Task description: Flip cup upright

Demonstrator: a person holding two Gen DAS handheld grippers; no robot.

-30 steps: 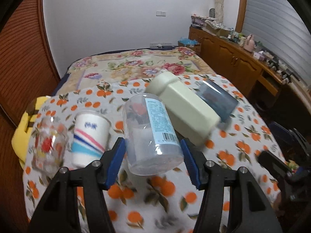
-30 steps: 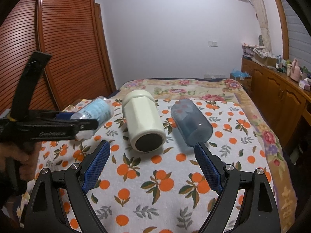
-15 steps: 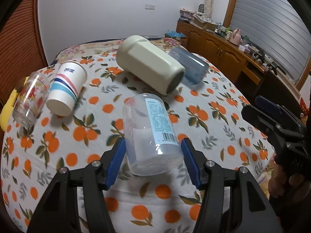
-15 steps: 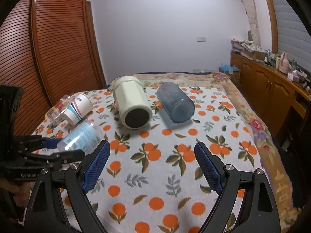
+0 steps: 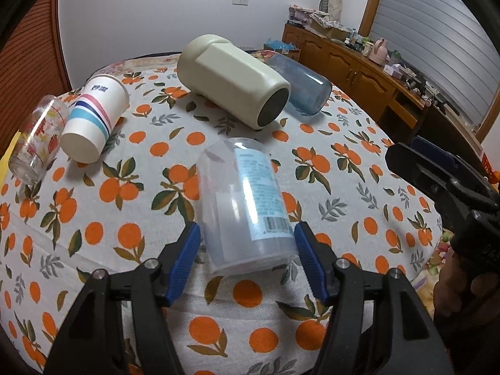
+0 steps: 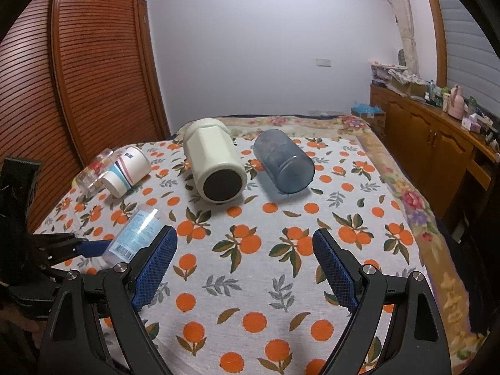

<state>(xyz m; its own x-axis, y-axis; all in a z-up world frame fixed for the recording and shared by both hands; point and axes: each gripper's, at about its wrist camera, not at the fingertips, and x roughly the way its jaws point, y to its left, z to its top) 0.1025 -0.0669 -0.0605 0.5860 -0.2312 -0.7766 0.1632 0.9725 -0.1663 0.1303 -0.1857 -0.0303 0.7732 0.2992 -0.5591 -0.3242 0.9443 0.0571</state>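
My left gripper [image 5: 248, 251] is shut on a clear plastic cup [image 5: 245, 201] with a blue label, holding it tilted low over the orange-print tablecloth [image 5: 328, 168] near the table's front. The cup also shows in the right wrist view [image 6: 136, 237], held by the left gripper at the left. My right gripper [image 6: 243, 261] is open and empty above the cloth near the front edge; it shows at the right in the left wrist view [image 5: 437, 168].
Lying on their sides farther back are a cream jar [image 6: 214, 162], a blue translucent cup [image 6: 284, 164], a striped paper cup [image 6: 126, 170] and a patterned glass [image 6: 93, 170]. A wooden cabinet [image 6: 437, 137] stands at the right, a slatted wardrobe [image 6: 78, 78] at the left.
My left gripper has carried the clear cup toward the table's front and lowered it closer to the cloth. My right gripper has drawn back slightly and stays open.
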